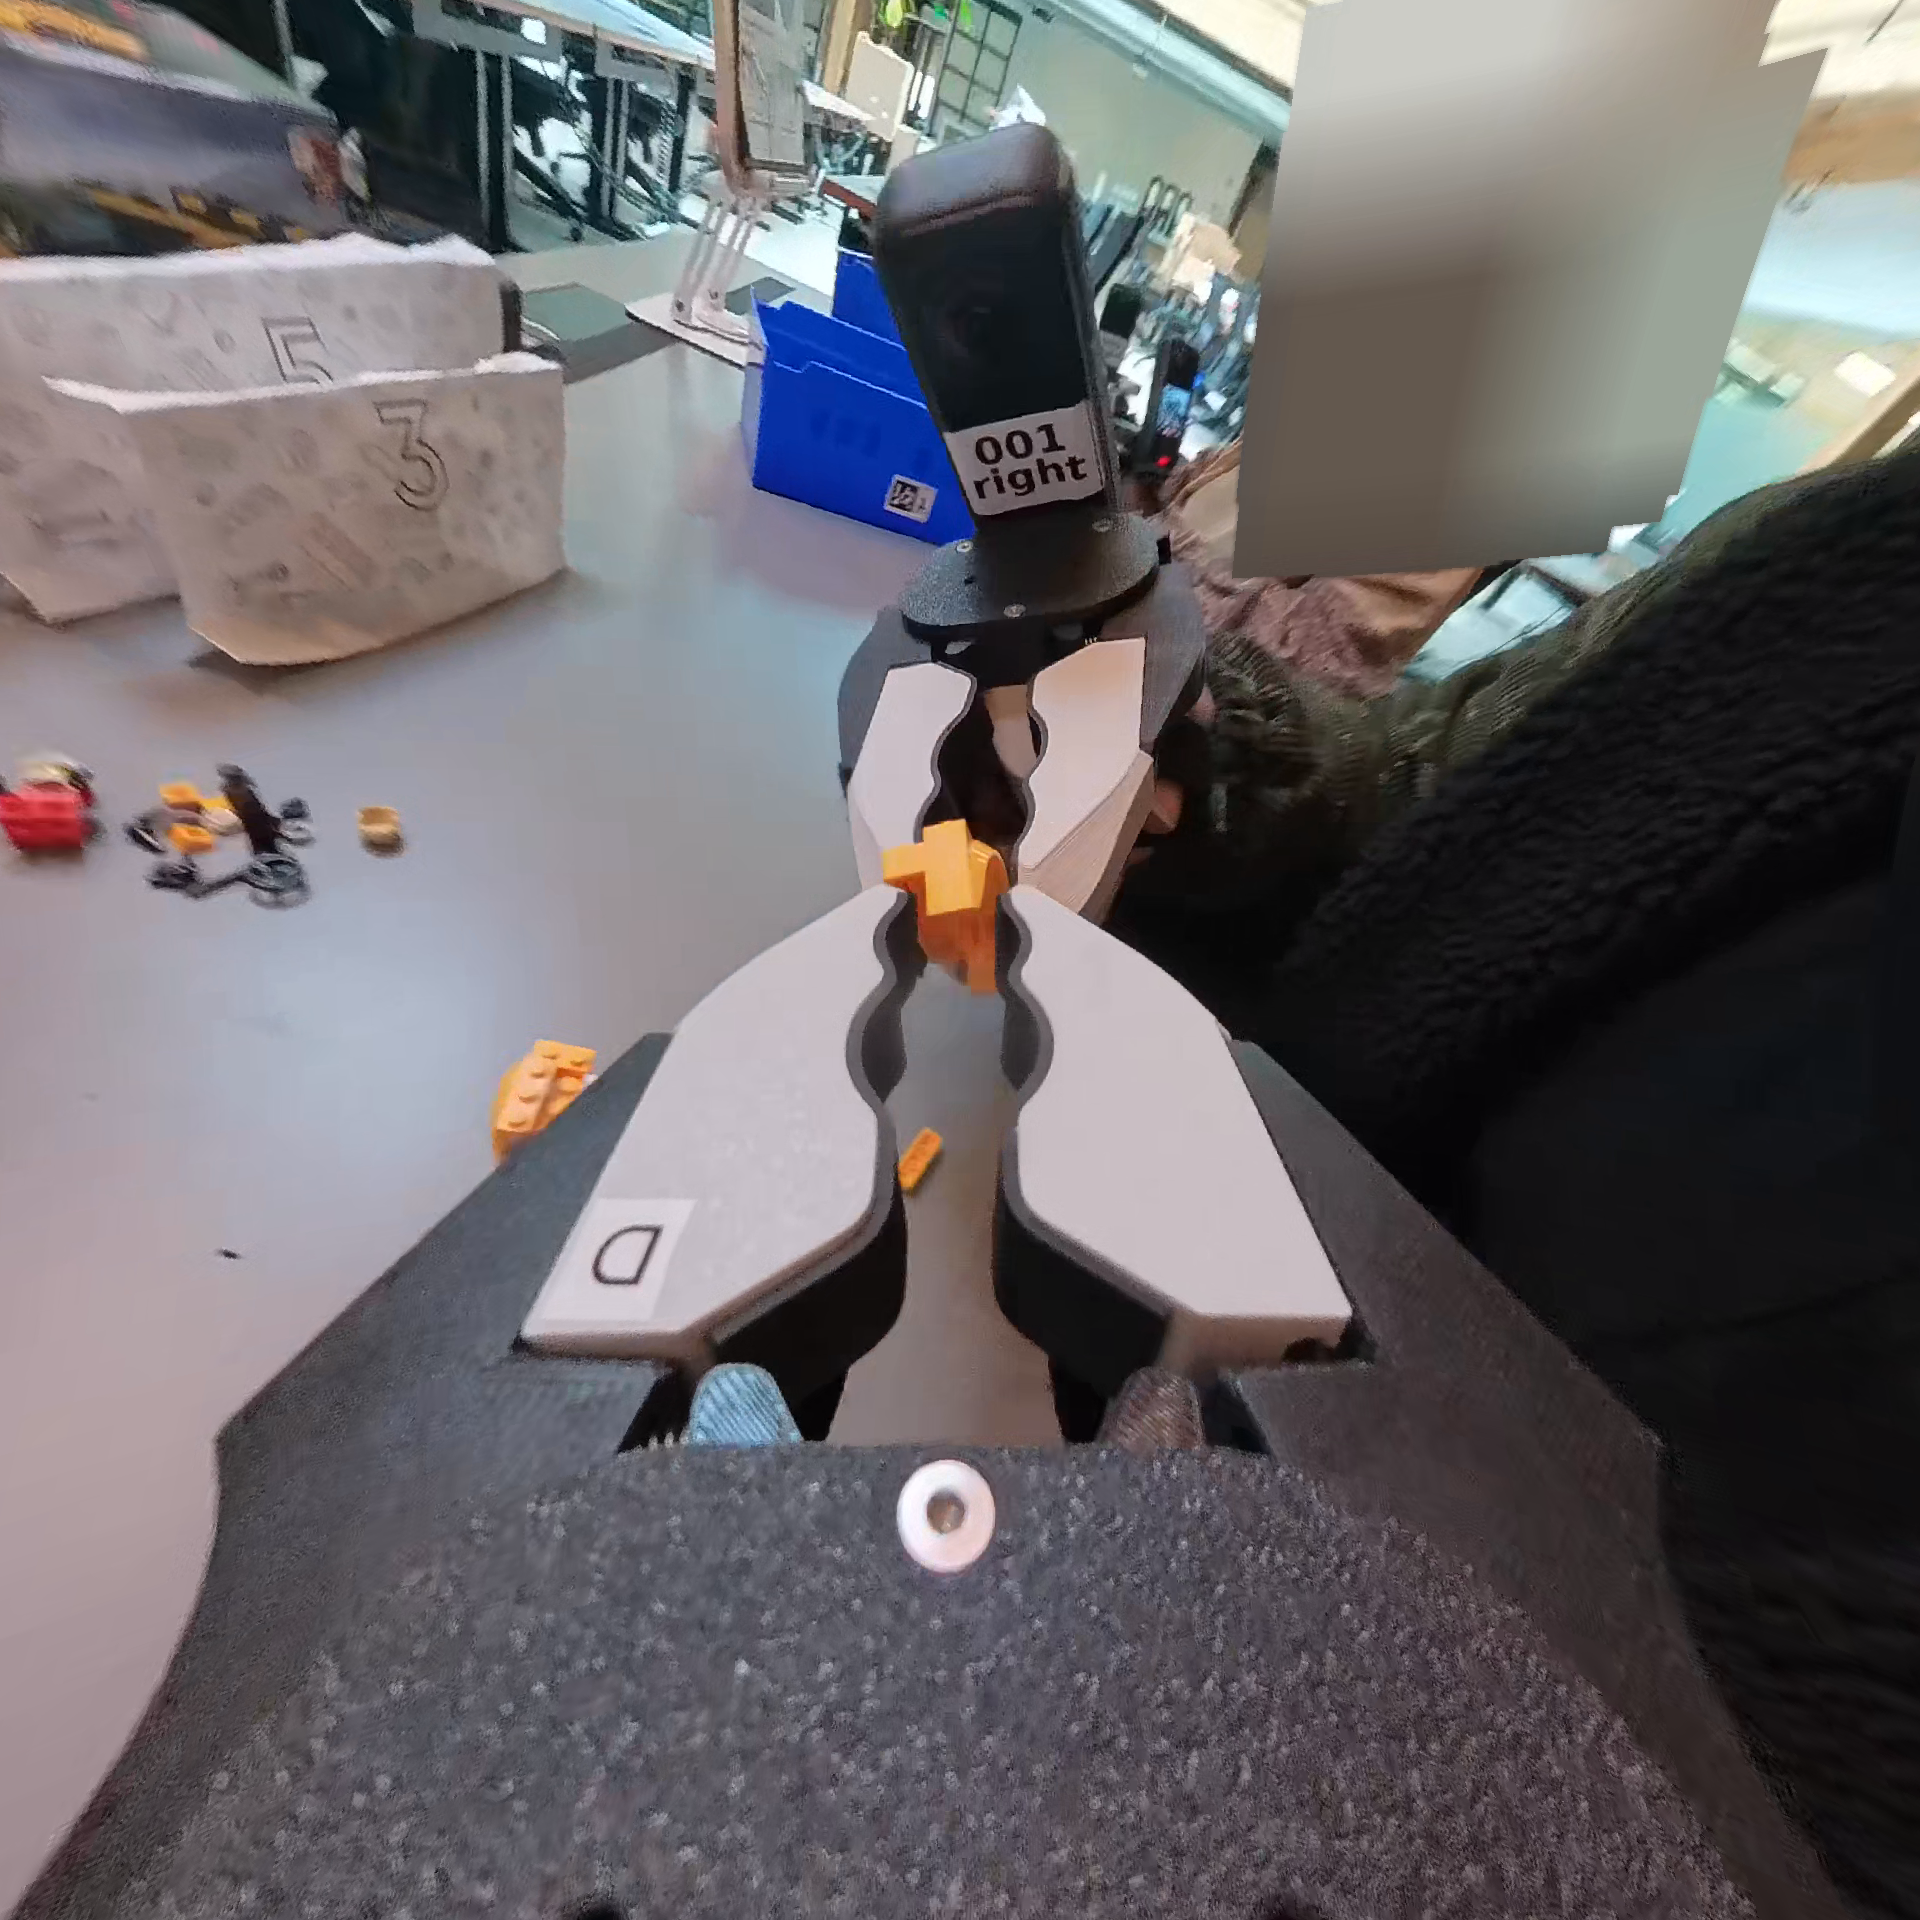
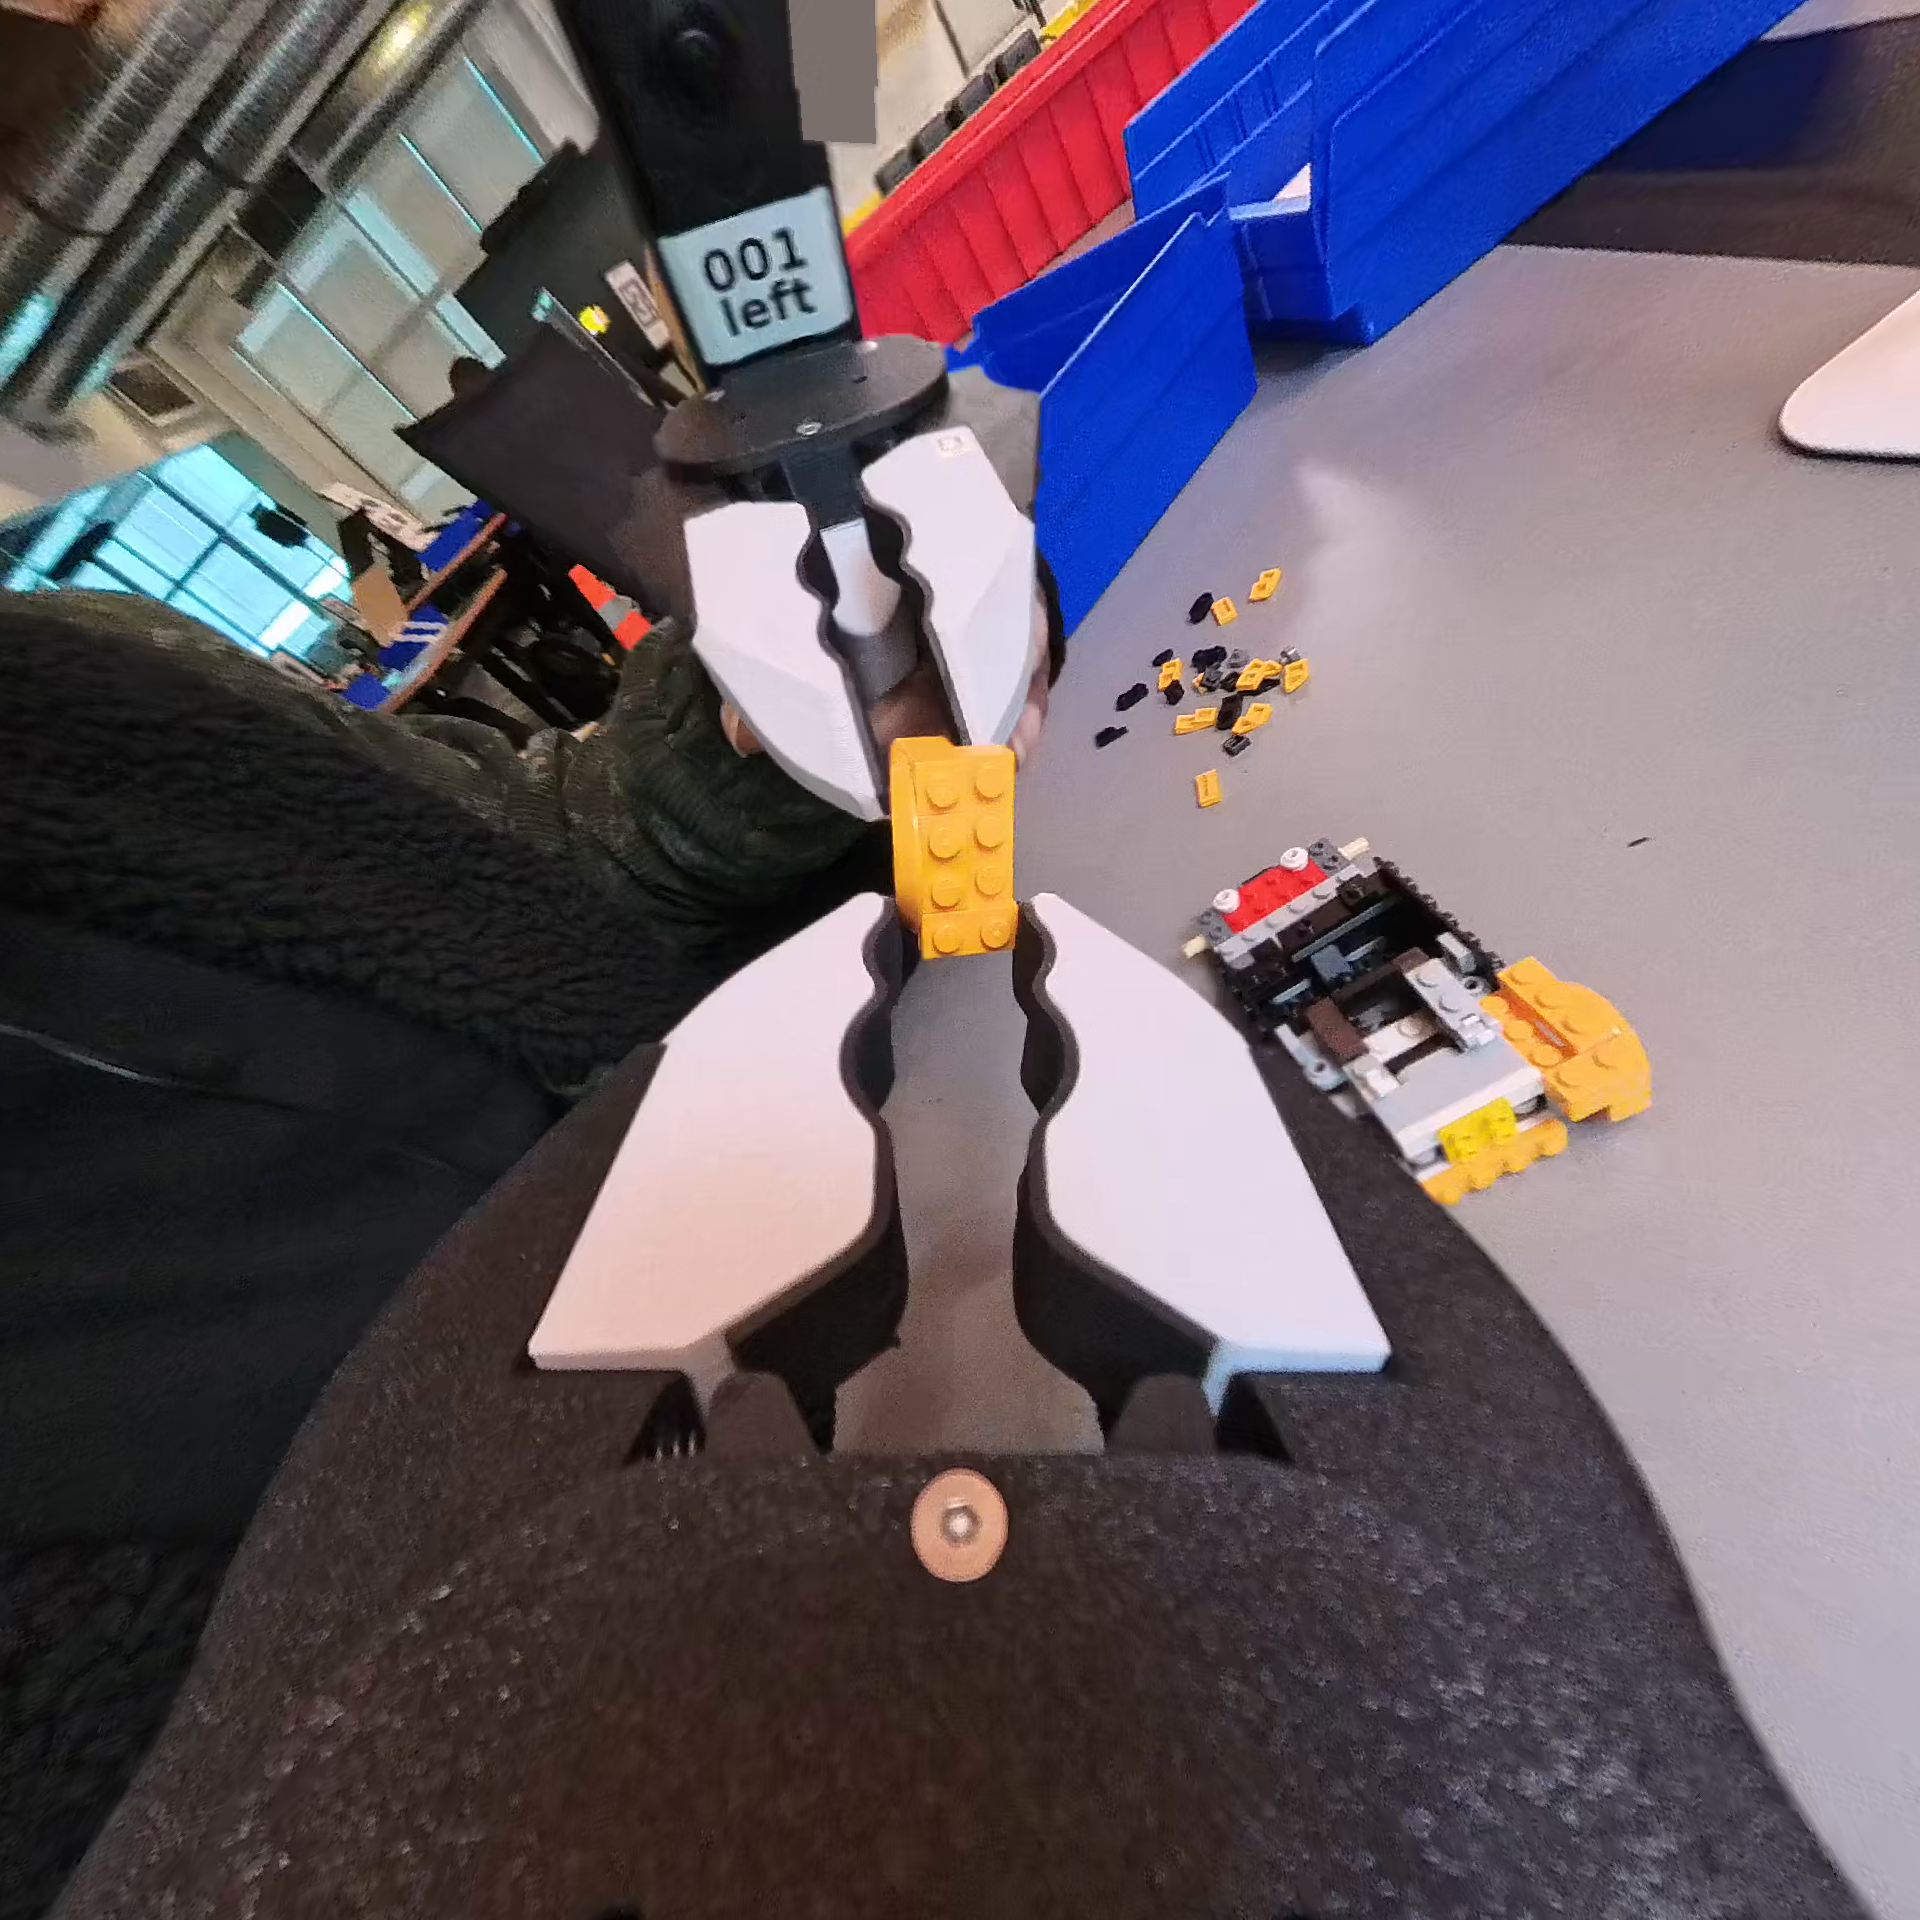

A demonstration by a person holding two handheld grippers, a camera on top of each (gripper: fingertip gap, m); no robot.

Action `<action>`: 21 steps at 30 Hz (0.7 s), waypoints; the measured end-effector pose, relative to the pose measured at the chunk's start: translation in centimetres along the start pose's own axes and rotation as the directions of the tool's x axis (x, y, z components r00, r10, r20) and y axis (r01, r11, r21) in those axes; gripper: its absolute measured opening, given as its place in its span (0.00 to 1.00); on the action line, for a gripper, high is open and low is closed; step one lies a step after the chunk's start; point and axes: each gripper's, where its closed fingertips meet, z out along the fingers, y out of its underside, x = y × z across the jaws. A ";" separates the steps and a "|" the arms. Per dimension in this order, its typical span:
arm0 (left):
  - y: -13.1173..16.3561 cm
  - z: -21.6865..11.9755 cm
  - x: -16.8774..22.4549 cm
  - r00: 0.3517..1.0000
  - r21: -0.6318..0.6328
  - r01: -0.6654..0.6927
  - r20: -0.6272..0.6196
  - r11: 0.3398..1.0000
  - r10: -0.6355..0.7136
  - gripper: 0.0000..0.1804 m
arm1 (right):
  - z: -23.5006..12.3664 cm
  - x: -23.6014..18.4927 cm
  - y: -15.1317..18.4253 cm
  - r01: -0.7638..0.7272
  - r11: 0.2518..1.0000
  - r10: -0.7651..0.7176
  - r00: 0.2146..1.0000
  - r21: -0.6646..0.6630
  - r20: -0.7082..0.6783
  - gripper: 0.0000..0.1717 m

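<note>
While both grippers faced each other above the grey table (image 2: 1558,520), the left gripper (image 1: 951,914) and the right gripper (image 2: 956,925) each clenched an opposite end of one orange brick assembly (image 2: 954,847). One partly built brick vehicle (image 2: 1413,1029) lay to the right, loose small pieces (image 2: 1226,686) beyond it. Far off stood blue bins (image 2: 1143,416); their contents could not be told.

Each gripper (image 1: 951,914) has broad white fingers (image 1: 769,1122) with wavy black inner edges, set in a grainy black body with one silver screw (image 1: 945,1514); a black camera post (image 1: 997,312) carries a white label; the person's sleeves (image 1: 1558,831) are dark fleece with ribbed cuffs
</note>
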 end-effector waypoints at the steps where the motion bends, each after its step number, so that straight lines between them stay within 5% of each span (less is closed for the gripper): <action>1: 0.0 0.0 -0.1 0.998 -0.010 -0.053 0.029 0.999 0.053 0.08 | 0.0 0.0 0.1 -0.016 1.000 0.016 1.000 0.000 0.008 0.12; 4: 0.5 0.1 -0.7 0.951 -0.082 -0.265 0.140 0.961 0.275 0.08 | 0.2 0.1 0.4 -0.049 0.999 0.049 0.999 -0.014 0.018 0.12; 8: 0.9 0.3 -1.2 0.778 -0.205 -0.544 0.239 0.813 0.581 0.04 | 0.4 0.5 0.8 -0.093 0.995 0.093 0.996 -0.038 0.005 0.12; 11: 0.7 0.3 -1.6 0.670 -0.251 -0.634 0.293 0.731 0.682 0.03 | 0.3 0.6 0.6 -0.111 0.994 0.111 0.994 -0.022 -0.001 0.12; 14: -0.5 -0.6 -1.7 0.779 -0.099 -0.553 0.292 0.827 0.555 0.02 | 0.0 -0.5 -0.7 -0.011 0.999 0.010 1.000 0.049 0.016 0.10; 18: -2.0 -2.0 -1.2 0.980 0.179 -0.195 0.072 0.964 0.184 0.02 | -0.4 -0.9 -1.8 0.274 0.958 -0.264 0.958 0.087 -0.107 0.17; 21: -2.4 -2.1 -0.8 0.992 0.254 0.053 -0.126 0.966 -0.021 0.01 | -0.6 -1.2 -2.2 0.396 0.914 -0.378 0.910 0.089 -0.167 0.18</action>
